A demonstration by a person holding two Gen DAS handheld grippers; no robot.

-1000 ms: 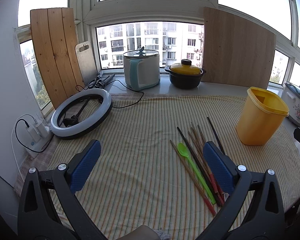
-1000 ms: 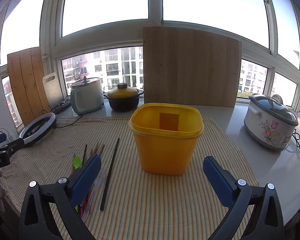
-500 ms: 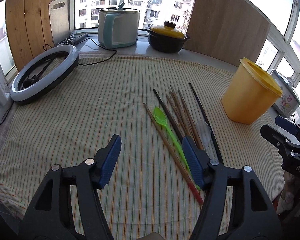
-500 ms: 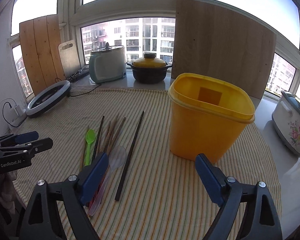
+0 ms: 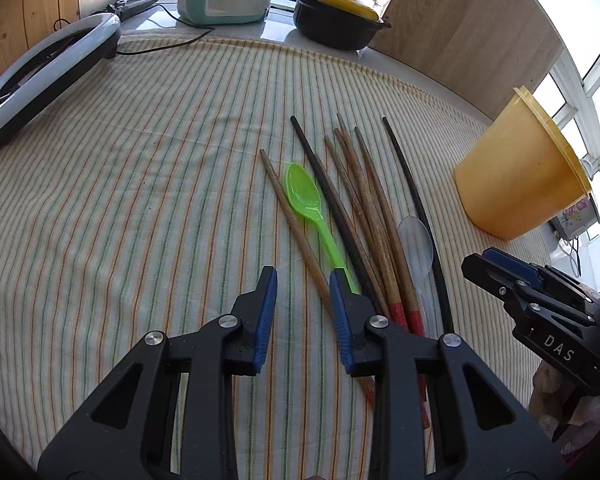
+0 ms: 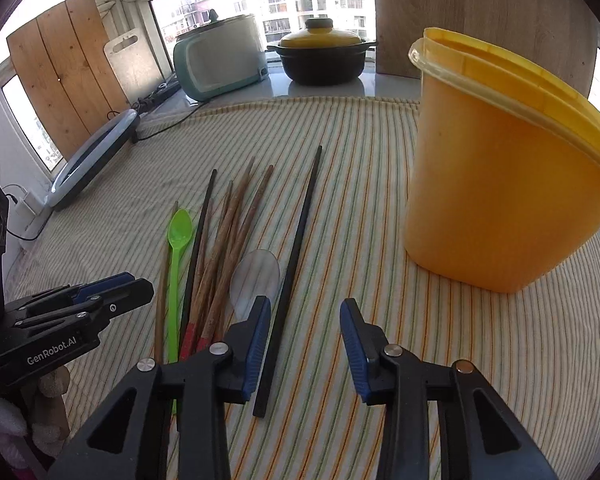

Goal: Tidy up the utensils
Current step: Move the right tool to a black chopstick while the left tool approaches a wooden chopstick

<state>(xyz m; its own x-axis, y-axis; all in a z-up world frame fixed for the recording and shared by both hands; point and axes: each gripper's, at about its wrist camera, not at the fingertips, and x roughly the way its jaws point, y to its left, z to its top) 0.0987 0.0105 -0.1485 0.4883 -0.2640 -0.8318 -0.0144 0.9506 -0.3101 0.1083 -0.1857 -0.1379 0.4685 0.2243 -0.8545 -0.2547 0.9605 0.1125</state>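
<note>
My left gripper (image 5: pixel 302 280), jaws closing on nothing, hung low in the frame; the brown chopstick (image 5: pixel 288 208) ran up-left from its right finger. My right gripper (image 6: pixel 305 312), also closing empty, flanked the black chopstick (image 6: pixel 296 240). Yellow tub (image 6: pixel 500 184) upper right.

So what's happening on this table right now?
A person holds a gripping tool in each hand over loose utensils on a striped cloth: chopsticks, a green spoon and a clear spoon. The left tool and the right tool are both closing with nothing between their fingers. Nothing is visibly in the yellow container yet.
</note>
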